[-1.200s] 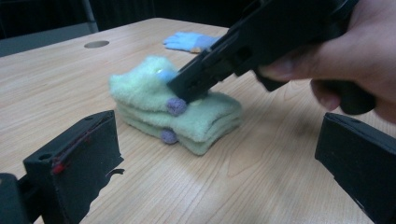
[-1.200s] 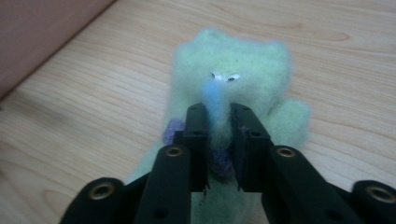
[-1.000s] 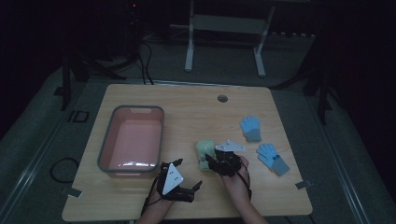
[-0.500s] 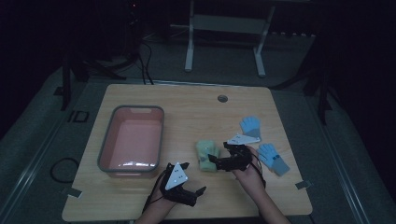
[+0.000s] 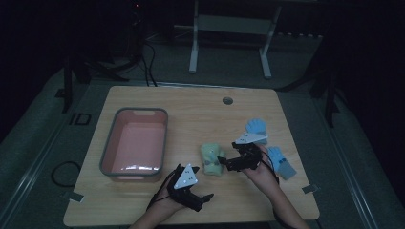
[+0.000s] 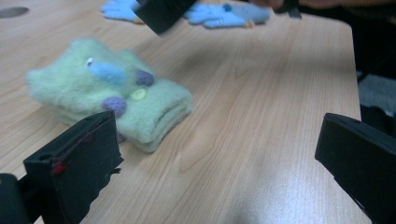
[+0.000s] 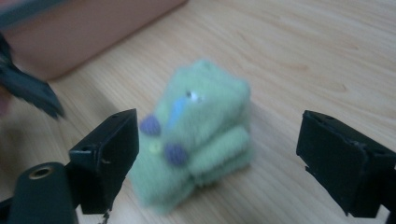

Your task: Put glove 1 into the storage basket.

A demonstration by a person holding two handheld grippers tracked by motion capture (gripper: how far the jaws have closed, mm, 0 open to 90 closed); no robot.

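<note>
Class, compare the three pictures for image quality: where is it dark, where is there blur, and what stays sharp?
High view: dim overall, the surroundings nearly black, with a pale glare on the floor of the pink tray. Left gripper view: brighter; the green gloves are fairly sharp, the blue gloves behind soft. Right gripper view: the green gloves are smeared with blur, while the wood grain of the table reads clearer.

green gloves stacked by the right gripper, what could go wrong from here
The green gloves lie folded in a loose stack between the open right gripper; its jaws have just been opening, pads clear. A shallow regrip might lift just the top layer and unfold it. The left gripper stands open close by, so the two could bump.
</note>
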